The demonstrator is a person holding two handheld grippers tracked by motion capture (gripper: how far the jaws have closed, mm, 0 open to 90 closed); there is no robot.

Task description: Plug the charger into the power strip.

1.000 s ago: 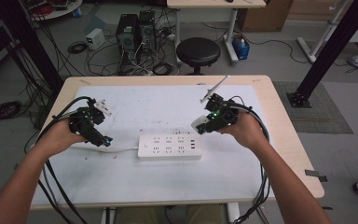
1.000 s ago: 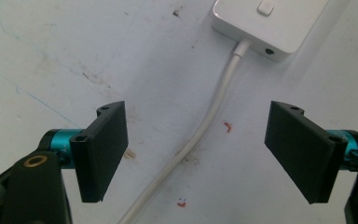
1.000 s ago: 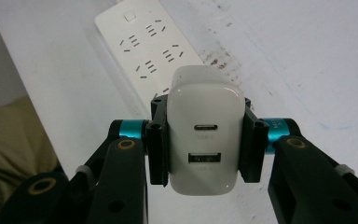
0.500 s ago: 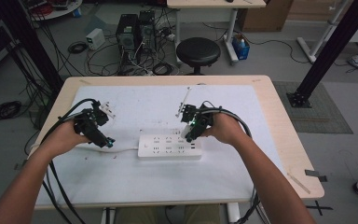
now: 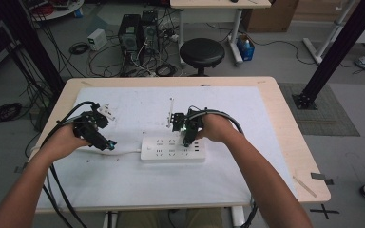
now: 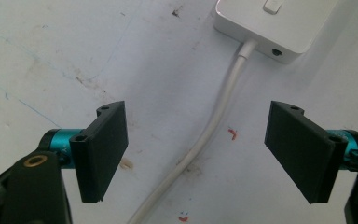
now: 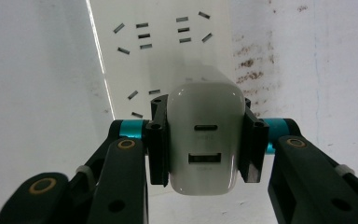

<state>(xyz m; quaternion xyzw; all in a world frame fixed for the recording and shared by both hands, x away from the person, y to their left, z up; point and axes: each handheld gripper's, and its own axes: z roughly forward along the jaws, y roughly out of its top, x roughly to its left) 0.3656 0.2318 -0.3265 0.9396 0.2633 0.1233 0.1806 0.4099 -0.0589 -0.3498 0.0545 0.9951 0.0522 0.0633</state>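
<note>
No writing is readable on the charger [image 7: 204,140]. The right gripper [image 7: 204,144] clamps its sides, port face toward the camera, just above the power strip [image 5: 173,148], whose length runs left-right. The left gripper [image 6: 205,154] is wide open, empty, straddling the strip's cord [image 6: 214,126].

charger [image 7: 204,142] prongs hidden, power strip [image 6: 279,25] cropped

white charger [image 7: 204,140] | two ports showing, clamped | above white power strip [image 5: 173,148] | strip flat mid-table
</note>
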